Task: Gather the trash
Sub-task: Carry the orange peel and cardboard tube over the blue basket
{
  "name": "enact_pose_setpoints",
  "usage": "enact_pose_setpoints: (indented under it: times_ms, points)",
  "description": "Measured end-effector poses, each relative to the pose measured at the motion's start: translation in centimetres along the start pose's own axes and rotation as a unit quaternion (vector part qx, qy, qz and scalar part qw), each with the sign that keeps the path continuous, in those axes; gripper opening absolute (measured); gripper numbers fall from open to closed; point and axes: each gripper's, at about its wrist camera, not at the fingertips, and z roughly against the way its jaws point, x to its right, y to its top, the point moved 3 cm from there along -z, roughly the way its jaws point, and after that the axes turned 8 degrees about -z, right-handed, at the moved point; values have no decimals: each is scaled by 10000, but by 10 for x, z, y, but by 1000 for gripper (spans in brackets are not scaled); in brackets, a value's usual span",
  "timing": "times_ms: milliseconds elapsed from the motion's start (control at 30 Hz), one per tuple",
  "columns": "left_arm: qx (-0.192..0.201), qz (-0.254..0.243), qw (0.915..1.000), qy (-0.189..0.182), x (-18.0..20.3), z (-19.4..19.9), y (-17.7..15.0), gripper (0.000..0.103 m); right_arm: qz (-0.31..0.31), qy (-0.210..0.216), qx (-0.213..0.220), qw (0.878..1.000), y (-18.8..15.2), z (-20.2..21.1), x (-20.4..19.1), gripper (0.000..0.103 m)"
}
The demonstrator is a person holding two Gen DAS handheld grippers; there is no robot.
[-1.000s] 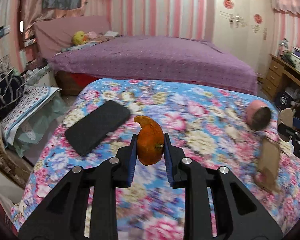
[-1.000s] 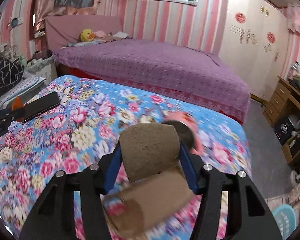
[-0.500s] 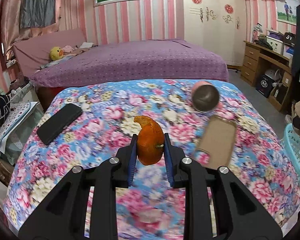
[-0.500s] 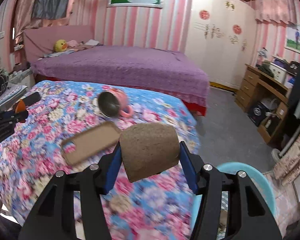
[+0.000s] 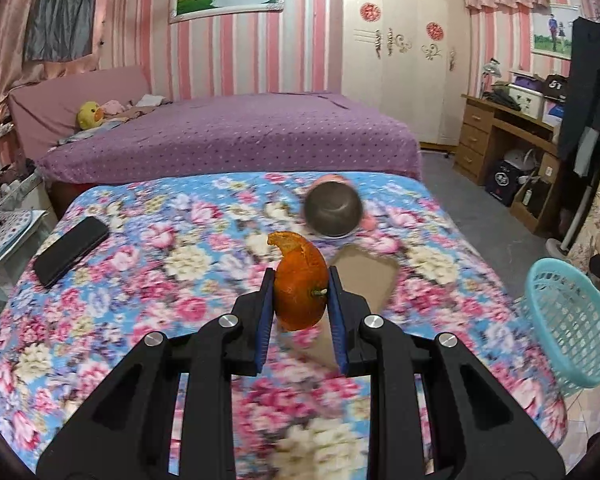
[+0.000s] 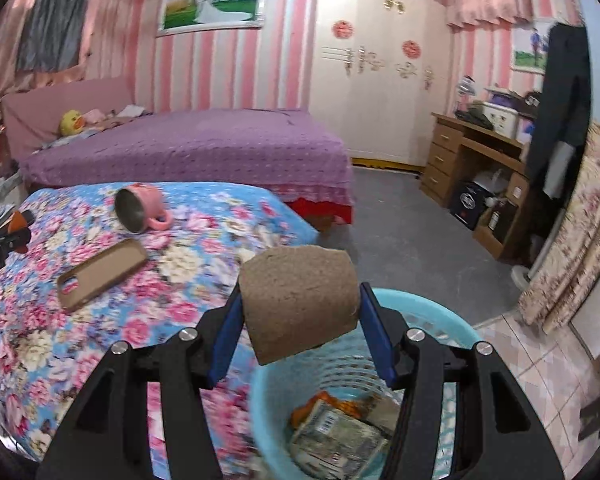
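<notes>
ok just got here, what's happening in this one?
Trash pickup off a floral bedspread. The left gripper is shut on an orange peel above the bed. The right gripper is shut on a cardboard tube over the blue basket, which already holds some wrappers. A pink mug, phone case and black phone lie on the bed.

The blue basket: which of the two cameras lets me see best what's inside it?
The right wrist view. It looks down into the blue basket, showing crumpled wrappers at the bottom, below the held cardboard roll. The left wrist view shows the basket only from the side, at the bed's edge, contents hidden.
</notes>
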Motion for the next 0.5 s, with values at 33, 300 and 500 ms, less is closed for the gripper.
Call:
enact_pose_setpoints:
  times_ms: [33,300,500]
  points:
    - [27,-27,10000,-10,5,0,1,24,-51,-68,24,10000,-1,1,10,56]
    - [272,-209,9981,-511,72,-3,14,24,-332,-558,83,9979,-7,2,75,56]
    - [311,-554,9920,-1091,144,-8,27,24,-471,-813,44,9956,-15,0,115,56]
